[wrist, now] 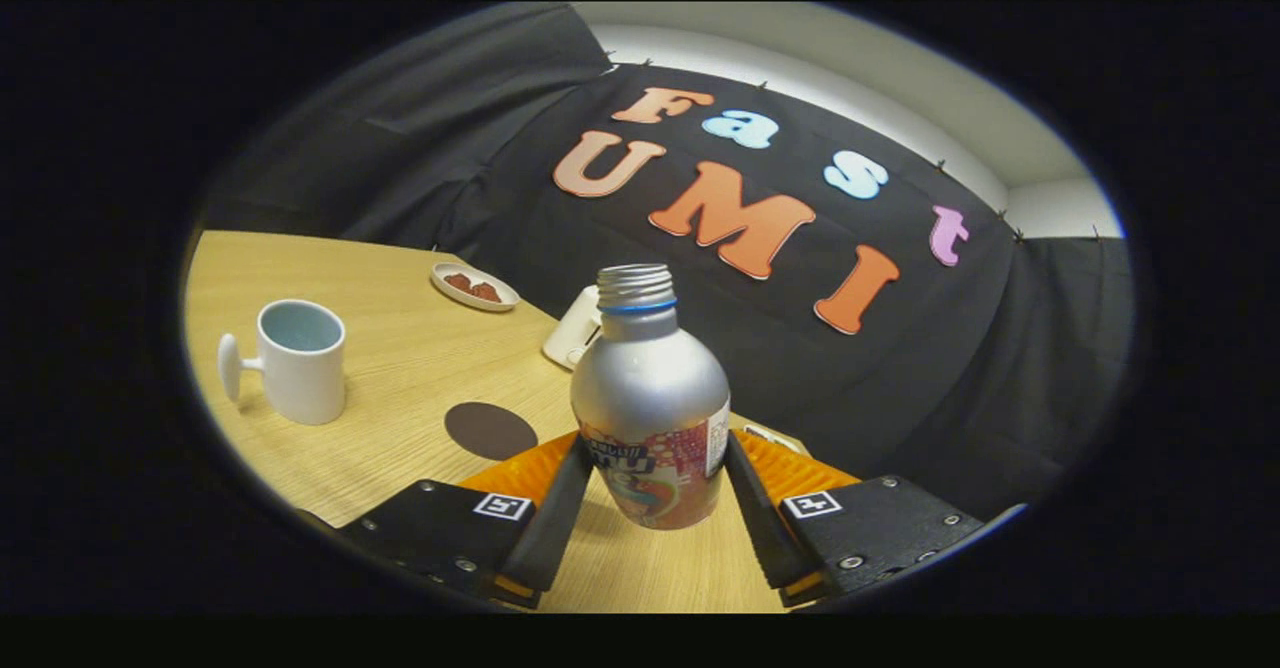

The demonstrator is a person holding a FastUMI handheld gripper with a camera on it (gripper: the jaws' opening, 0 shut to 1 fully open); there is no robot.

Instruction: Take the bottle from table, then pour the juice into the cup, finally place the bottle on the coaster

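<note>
Now gripper (650, 493) jaws clamp bottle (650, 398) low, w/ cup (300, 360) & coaster (490, 430) left of bottle; uncapped, so tilting early could spill juice.

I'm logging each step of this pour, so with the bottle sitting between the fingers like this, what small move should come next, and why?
Probably carry the bottle toward the cup. The gripper has both fingers pressed against the bottle's lower body, and the view is tilted, so it looks already held. The bottle's neck is uncapped and upright, and the cup stands open well off to the side, beyond the dark coaster.
</note>
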